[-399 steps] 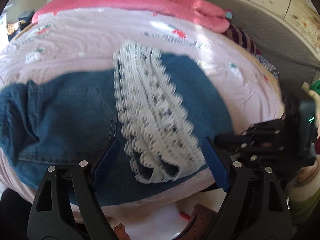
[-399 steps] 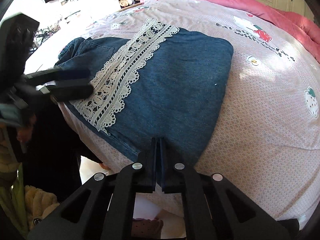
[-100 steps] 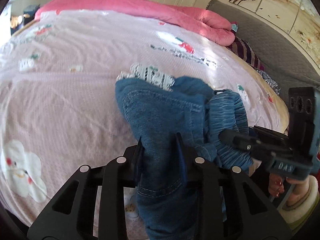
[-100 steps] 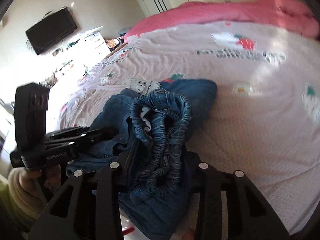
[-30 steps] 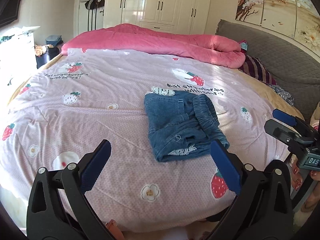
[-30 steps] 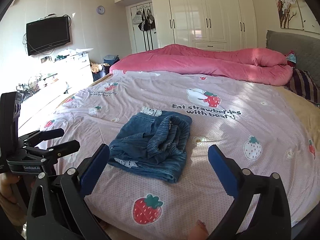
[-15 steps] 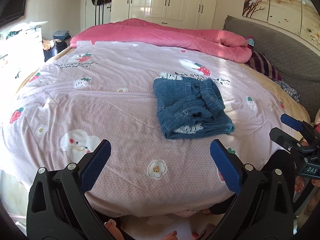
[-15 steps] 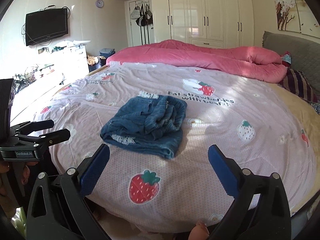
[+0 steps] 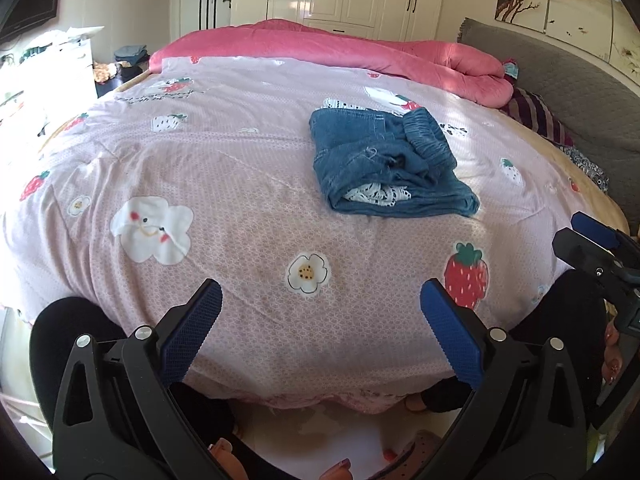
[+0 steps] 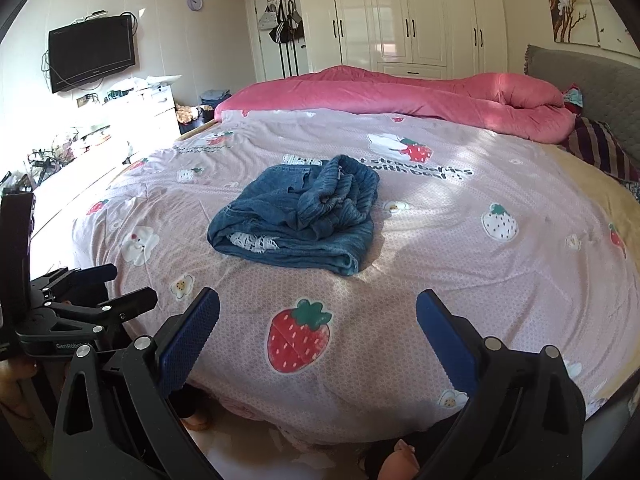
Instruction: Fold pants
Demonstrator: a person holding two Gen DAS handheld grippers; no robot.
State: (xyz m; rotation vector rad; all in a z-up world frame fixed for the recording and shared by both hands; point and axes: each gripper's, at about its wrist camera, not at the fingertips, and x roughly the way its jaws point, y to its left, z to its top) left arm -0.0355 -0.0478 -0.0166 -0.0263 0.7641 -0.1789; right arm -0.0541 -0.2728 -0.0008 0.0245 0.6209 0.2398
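The blue denim pants (image 9: 384, 164) lie folded in a loose bundle on the pink strawberry bedspread (image 9: 240, 184), with white lace trim showing at the near edge. They also show in the right wrist view (image 10: 300, 216). My left gripper (image 9: 320, 304) is open and empty, held back over the bed's near edge, well short of the pants. My right gripper (image 10: 318, 312) is open and empty, likewise back from the pants. The right gripper shows at the right of the left wrist view (image 9: 596, 248); the left gripper shows at the left of the right wrist view (image 10: 100, 292).
A rolled pink duvet (image 10: 400, 96) lies across the far side of the bed. A grey headboard (image 9: 560, 80) and striped pillow (image 10: 600, 148) are at the right. White wardrobes (image 10: 400, 20) stand behind; a TV (image 10: 92, 52) and cluttered dresser are at the left.
Both grippers have pulled further back from the bed and stay open. The folded pants lie where they were set down and look farther away.
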